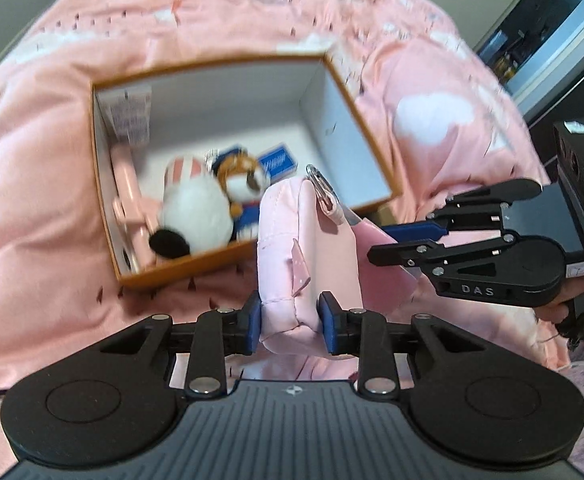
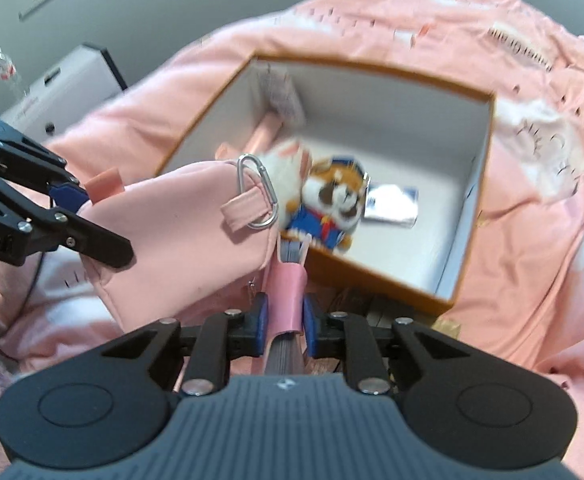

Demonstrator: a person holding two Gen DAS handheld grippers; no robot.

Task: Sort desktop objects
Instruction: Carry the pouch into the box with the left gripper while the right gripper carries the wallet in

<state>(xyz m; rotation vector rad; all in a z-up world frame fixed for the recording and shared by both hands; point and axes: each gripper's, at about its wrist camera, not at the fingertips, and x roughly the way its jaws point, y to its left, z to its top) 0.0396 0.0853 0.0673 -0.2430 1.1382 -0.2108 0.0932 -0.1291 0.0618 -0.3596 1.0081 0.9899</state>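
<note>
I see an orange-walled cardboard box (image 1: pixel 227 264) with a white inside resting on a rumpled pink blanket (image 1: pixel 43 208). It already holds a white plush with a striped pink cap (image 1: pixel 193 210), a brown dog plush in a blue uniform (image 2: pixel 328 204), a small blue card pack (image 1: pixel 277 162), a pink handled item along its left wall (image 1: pixel 125 192) and a printed tag (image 1: pixel 129 114). The box's near wall stands between my grippers and its interior.

My left gripper (image 1: pixel 289 322) is clamped on one end of a pale pink fabric pouch (image 1: pixel 308 256), blue pads pressing both its sides. My right gripper (image 2: pixel 283 322) pinches the pouch's other end, a narrow pink flap with grey zipper teeth showing between the pads. The pouch hangs stretched between the two, just in front of the box's near edge and partly overlapping it in both views. It is soft and padded, with stitched seams, a small fabric tab, and a silver carabiner (image 2: pixel 257 192) clipped through a pink loop on top.
</note>
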